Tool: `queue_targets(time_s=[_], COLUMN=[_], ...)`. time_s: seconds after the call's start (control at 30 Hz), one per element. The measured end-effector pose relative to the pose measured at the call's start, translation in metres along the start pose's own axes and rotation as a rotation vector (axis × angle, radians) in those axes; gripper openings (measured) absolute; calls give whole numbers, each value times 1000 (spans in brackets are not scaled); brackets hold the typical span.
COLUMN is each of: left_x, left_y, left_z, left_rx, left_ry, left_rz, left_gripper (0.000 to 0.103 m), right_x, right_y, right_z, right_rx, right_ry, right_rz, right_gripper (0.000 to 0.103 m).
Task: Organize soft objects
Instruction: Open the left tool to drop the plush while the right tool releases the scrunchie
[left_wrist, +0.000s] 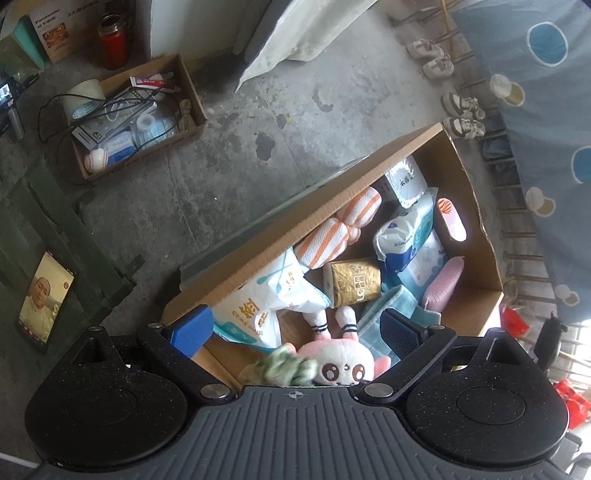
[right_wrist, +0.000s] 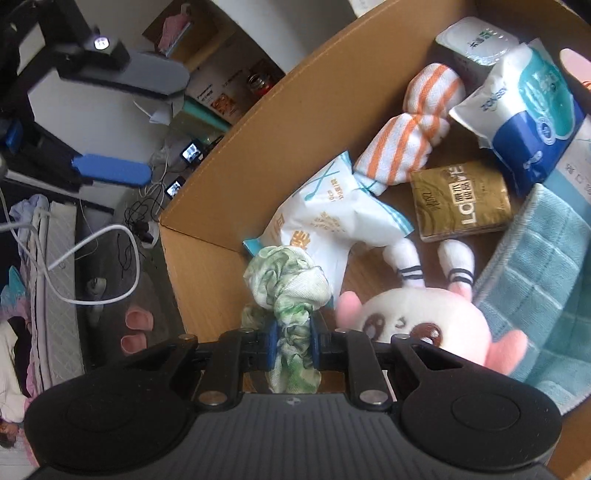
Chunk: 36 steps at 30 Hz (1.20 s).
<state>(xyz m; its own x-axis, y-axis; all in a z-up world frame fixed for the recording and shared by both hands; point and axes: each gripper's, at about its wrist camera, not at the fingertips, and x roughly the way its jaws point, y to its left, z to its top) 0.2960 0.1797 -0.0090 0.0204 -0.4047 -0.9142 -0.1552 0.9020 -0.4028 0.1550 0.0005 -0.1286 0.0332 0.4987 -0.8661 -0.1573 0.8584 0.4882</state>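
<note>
A big cardboard box (left_wrist: 369, 170) (right_wrist: 221, 155) on the floor holds soft things. My right gripper (right_wrist: 291, 343) is shut on a green-and-white scrunchie (right_wrist: 286, 284) (left_wrist: 284, 363), low in the box's near corner beside a pink-and-white plush toy (right_wrist: 417, 325) (left_wrist: 343, 363). An orange-striped rolled cloth (right_wrist: 406, 140) (left_wrist: 340, 229), white tissue packs (right_wrist: 332, 225) (left_wrist: 258, 306), a gold tissue pack (right_wrist: 461, 203) and a teal towel (right_wrist: 535, 269) lie in the box too. My left gripper (left_wrist: 295, 328) hangs open over the box's near end, with nothing between its blue pads (left_wrist: 192, 328).
A smaller cardboard box (left_wrist: 136, 114) with masks, cables and a baseball sits on the concrete floor at upper left. A phone (left_wrist: 44, 299) leans on a green frame at left. Shoes (left_wrist: 461, 114) and a blue patterned sheet (left_wrist: 535, 110) line the right side.
</note>
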Motion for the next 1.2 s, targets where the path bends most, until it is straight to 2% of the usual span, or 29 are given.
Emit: queue_targets(time_s=[0.07,0.1,0.13,0.2,0.4,0.47,0.53,0.73,0.83,0.9,1.0,1.1,1.2], left_x=[1,1,0,0,-6,-11,-17,-37,-47,-50,-50,-47,-39], left_y=[0,0,0,-1,-9,-15,-23,-53,-61,-67,-83,-103,-119], left_z=[1,1,1,0,-8,-14,-21,-56,-75,-88,-110,-136,-157], left_rx=[3,7,11,22,83,122,171,345,395,408,446,490,559], left_ry=[0,0,-1,-6,-64,-108,-156,-321,-368,-386,-409,-451,-444], left_rz=[2,3,3,8,52,92,143,281,260,274,346,455,490], left_gripper=[97,97,97,97,97,97,97,98,102,103,103,103,100], right_x=[5,1,-4,-14,-38,-45,-52,-87,-104,-117,-133,-146,-155], right_y=[0,-2,-3,-4,-20,-26,-31,-44,-48,-51,-54,-55,-55], right_z=[0,2,0,-6,-12,-16,-16,-32,-47,-59,-79,-101,-120], right_rx=[15,27,35,52,169,204,237,350,398,426,475,507,509], right_ry=[45,46,29,-11,-86,-113,-156,-308,-394,-431,-467,-481,-486], right_rz=[-6,-3,6,22,88,102,107,108,92,67,18,-29,-61], right_gripper=[7,22,31,36,37,42,54,63,71,74,75,75,75])
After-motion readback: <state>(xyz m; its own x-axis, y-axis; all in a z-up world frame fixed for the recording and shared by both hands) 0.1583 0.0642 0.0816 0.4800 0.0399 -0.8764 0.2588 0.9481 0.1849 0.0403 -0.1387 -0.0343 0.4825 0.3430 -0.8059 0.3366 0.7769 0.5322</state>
